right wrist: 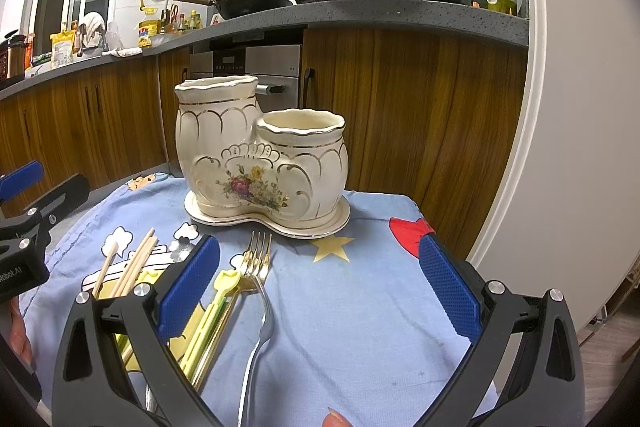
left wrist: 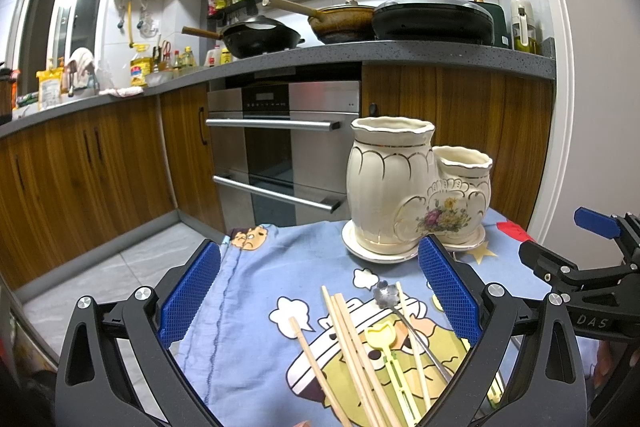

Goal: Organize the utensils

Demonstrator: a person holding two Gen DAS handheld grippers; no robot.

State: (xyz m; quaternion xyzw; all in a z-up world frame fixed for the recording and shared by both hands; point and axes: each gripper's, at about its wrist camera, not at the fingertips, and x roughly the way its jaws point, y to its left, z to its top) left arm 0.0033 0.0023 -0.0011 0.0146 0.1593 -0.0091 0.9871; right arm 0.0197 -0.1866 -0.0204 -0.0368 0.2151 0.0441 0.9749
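Cartoon-print blue cloth (right wrist: pixel 360 267) on a table, kitchen cabinets (right wrist: pixel 420 99) behind.

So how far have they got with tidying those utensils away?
Barely started, by the look of it. Done: nothing; both mouths of the ceramic holder show no utensils. In hand: nothing; the left gripper and right gripper are open. Left: the chopsticks, yellow utensil and fork lying on the cloth.
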